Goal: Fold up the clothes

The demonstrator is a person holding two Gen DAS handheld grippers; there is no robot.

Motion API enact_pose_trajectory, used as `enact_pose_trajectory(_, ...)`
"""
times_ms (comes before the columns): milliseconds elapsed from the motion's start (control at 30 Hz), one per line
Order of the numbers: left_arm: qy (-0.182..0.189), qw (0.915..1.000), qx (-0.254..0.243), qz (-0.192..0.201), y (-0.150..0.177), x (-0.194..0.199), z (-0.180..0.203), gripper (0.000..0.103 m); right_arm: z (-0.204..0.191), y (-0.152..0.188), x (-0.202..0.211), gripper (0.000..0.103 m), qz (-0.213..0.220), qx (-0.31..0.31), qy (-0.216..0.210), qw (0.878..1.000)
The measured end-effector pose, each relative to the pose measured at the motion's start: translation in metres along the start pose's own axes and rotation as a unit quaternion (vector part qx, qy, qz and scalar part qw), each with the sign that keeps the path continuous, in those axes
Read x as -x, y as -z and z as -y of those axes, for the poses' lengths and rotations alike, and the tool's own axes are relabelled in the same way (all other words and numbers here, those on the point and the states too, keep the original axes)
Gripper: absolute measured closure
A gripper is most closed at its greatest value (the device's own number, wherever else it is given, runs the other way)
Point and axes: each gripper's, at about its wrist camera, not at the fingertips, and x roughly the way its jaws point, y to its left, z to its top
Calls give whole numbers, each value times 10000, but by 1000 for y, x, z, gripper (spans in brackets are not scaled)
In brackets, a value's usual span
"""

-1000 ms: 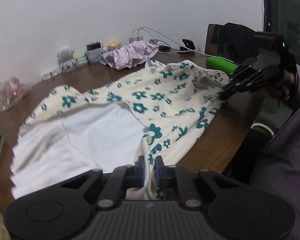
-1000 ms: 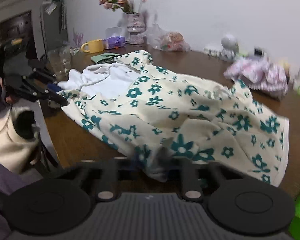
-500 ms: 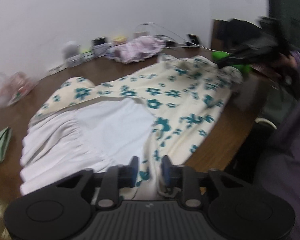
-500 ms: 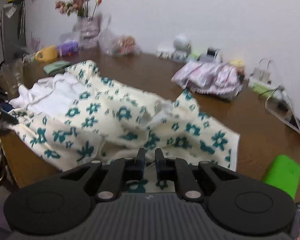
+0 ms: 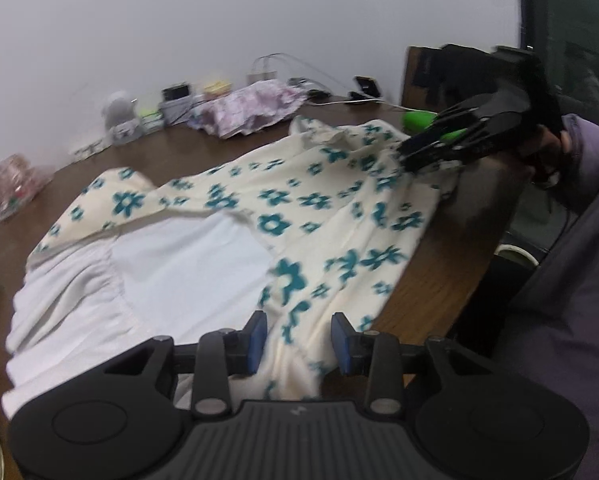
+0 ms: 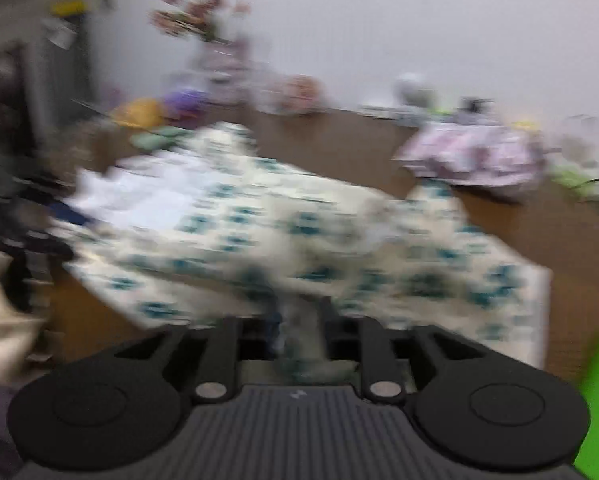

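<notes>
On the table (image 5: 451,280) lies the dress (image 5: 299,208); both claws, left (image 5: 299,338) and right (image 6: 299,332), are opening, cloth loose between them.

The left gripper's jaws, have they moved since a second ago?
Yes. The left gripper is opening: its blue pads now stand apart from the floral garment fold between them.

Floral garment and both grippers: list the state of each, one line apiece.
floral garment: spread on the table, one flap turned back showing its white lining, near edge hanging over the table edge.
left gripper: jaws opening, cloth between the pads but not pinched.
right gripper: jaws opening at the garment's far corner; its own view is too blurred to show contact.
pink garment: bunched in a heap, unfolded.
</notes>
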Motion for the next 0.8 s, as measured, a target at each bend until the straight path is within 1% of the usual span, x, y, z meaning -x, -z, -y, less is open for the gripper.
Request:
enact_pose_trajectory(33, -51, 10000, 81, -1, 2, 3, -2, 69, -1, 1, 7, 61, 105, 83, -17, 9999)
enact_pose_trajectory(100, -131, 9998, 139, 61, 3, 11, -2, 69, -1, 5, 24, 61, 370, 198, -324, 9986)
enact_pose_trajectory(167, -89, 9996, 113, 229, -1, 22, 3, 69, -7, 9, 38, 62, 466, 425, -882, 9941)
enact_pose_trajectory(233, 143, 9984, 88, 541, -7, 32, 9, 68, -13, 13, 37, 62, 327, 591, -1068, 9920)
enact_pose_trajectory(267, 343, 9973, 82, 649, -11, 34, 12, 68, -15, 14, 32, 63, 231, 622, -1087, 9919)
enact_pose_trajectory(300, 577, 9957, 52, 719, -14, 32, 16, 68, -15, 14, 24, 67, 134, 602, -1062, 9924)
enact_pose_trajectory(333, 715, 9949, 31, 711, -16, 26, 20, 68, -15, 14, 15, 72, 33, 561, -1019, 9932)
enact_pose_trajectory(433, 612, 9978, -49, 269, -19, -4, 30, 68, -16, 13, 3, 74, -36, 468, -1007, 9938)
enact_pose_trajectory(467, 545, 9983, -16, 206, -19, -11, 29, 68, -17, 13, 0, 75, -73, 484, -1021, 9936)
enact_pose_trajectory(533, 490, 9984, 201, 185, -19, -19, 23, 68, -21, 13, -2, 92, -128, 508, -1072, 9929)
enact_pose_trajectory(600, 439, 9981, 407, 170, -19, -24, 17, 68, -27, 15, 0, 100, -189, 531, -1186, 9913)
enact_pose_trajectory(633, 414, 9978, 499, 164, -20, -27, 14, 68, -29, 16, 5, 101, -176, 585, -1229, 9905)
enact_pose_trajectory(700, 374, 9981, 477, 148, -20, -26, 13, 67, -27, 16, 24, 101, 44, 596, -1612, 9851)
enact_pose_trajectory(767, 346, 9983, 457, 86, -19, -26, 12, 62, -20, 18, 41, 101, 271, 518, -1909, 9799)
enact_pose_trajectory(800, 346, 9985, 425, 75, -19, -28, 12, 61, -16, 20, 44, 101, 245, 478, -1951, 9793)
